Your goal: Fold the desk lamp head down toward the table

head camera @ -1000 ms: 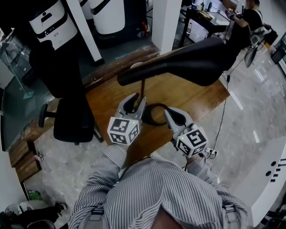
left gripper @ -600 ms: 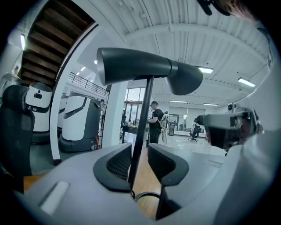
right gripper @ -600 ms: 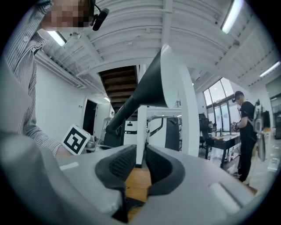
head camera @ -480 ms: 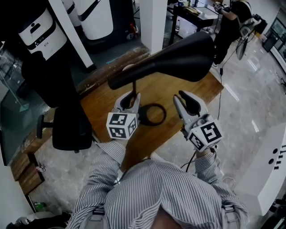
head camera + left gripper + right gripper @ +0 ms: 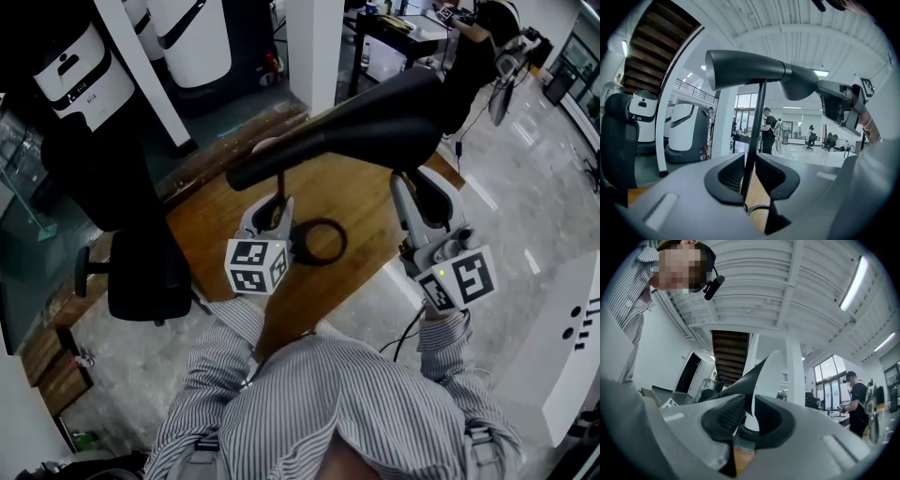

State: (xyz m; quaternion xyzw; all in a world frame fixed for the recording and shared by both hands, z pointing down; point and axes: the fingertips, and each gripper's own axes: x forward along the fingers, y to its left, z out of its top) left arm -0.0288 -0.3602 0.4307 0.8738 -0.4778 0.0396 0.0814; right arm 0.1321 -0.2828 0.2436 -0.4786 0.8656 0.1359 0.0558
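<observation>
The black desk lamp head (image 5: 375, 122) stretches level above the wooden table (image 5: 216, 211), on a thin stem (image 5: 281, 187) rising from a ring base (image 5: 343, 242). My left gripper (image 5: 278, 202) is at the stem. In the left gripper view the stem (image 5: 758, 117) runs up between the jaws of this gripper (image 5: 750, 164) to the lamp head (image 5: 750, 70); the jaws are closing with a little gap left. My right gripper (image 5: 411, 178) is raised under the head's wide end. The right gripper view shows this gripper (image 5: 746, 404) narrowly open, with the lamp head's edge (image 5: 759, 371) in line with the gap.
A black office chair (image 5: 141, 272) stands left of the table. White machines (image 5: 197, 37) and a pillar (image 5: 314, 47) are behind it. A person works at a far desk (image 5: 422, 19). A white counter (image 5: 562, 356) is at the right.
My right gripper rose from beside the ring base up to the lamp head's wide end. The left gripper stayed at the stem, its jaws narrower.
</observation>
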